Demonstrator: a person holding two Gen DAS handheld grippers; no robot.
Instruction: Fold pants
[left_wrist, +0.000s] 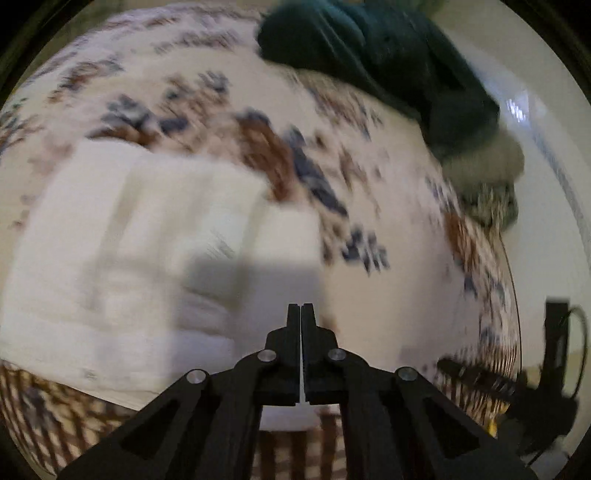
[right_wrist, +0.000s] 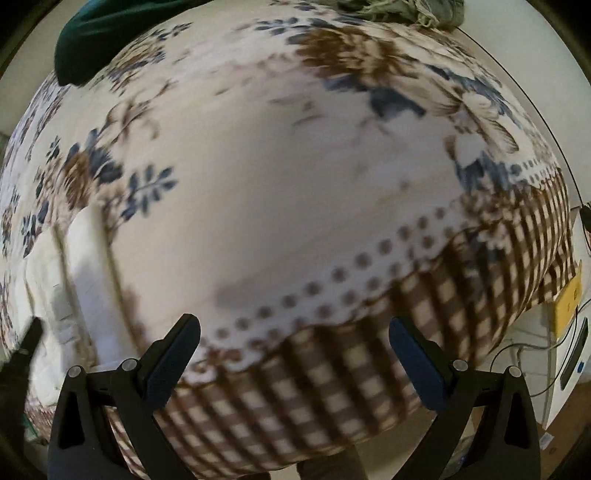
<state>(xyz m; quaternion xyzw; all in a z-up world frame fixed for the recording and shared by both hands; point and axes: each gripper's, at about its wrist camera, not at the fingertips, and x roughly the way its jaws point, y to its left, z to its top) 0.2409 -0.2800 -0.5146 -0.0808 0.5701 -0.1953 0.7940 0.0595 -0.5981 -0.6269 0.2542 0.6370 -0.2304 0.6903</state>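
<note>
White pants (left_wrist: 140, 251) lie folded on the floral cloth (left_wrist: 229, 122), long axis running toward the teal garment (left_wrist: 388, 55), blurred. Left claw (left_wrist: 301, 314) is closed and empty over them; right claw (right_wrist: 295, 332) gapes wide, empty, beside the pants.

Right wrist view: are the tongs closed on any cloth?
No, the right tongs stand wide open above the flowered bedcover, with nothing between the fingers.
</note>
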